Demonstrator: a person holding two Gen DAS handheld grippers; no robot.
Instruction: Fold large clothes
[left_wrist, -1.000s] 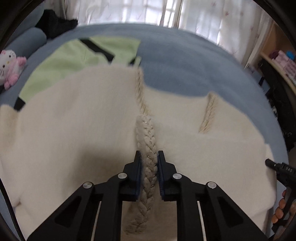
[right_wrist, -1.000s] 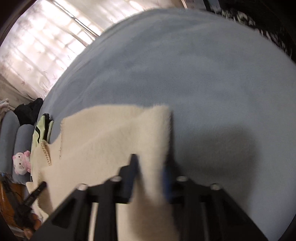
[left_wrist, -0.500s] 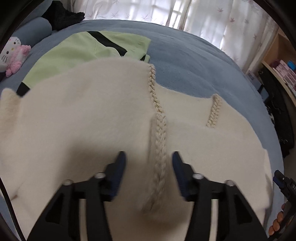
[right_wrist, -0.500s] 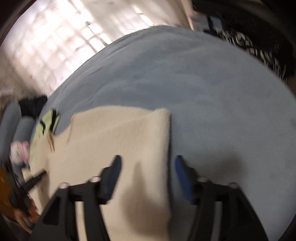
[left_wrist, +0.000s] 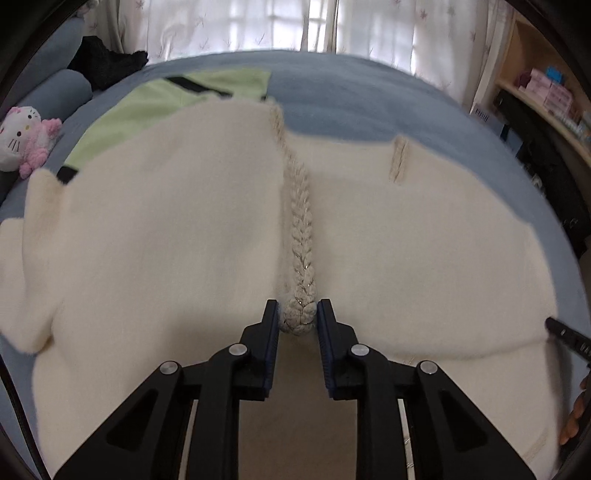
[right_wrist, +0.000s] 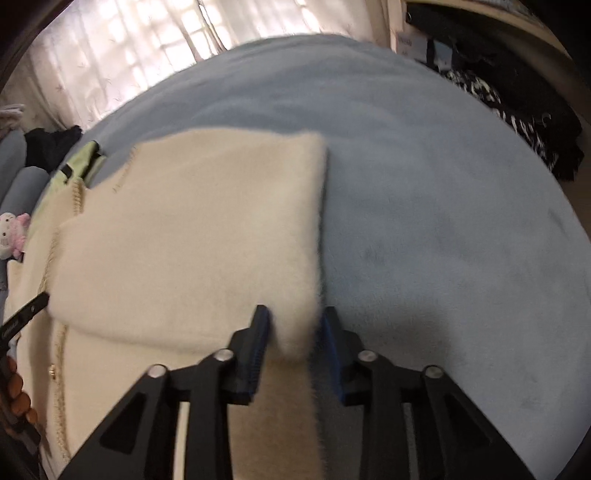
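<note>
Lying flat on the blue bed (left_wrist: 369, 92), the cream cardigan (left_wrist: 166, 240) runs its braided trim (left_wrist: 301, 236) toward twelve o'clock from the left tool (left_wrist: 298, 318), whose jaws are closing around the braid's near end; the right tool (right_wrist: 293, 326) is closing over the folded edge (right_wrist: 317, 240), also running to twelve.

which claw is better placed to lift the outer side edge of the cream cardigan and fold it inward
Right. The right claw straddles the cream cardigan at its outer side edge beside bare blue blanket, closing. The left claw is closing on the braided trim mid-garment.
</note>
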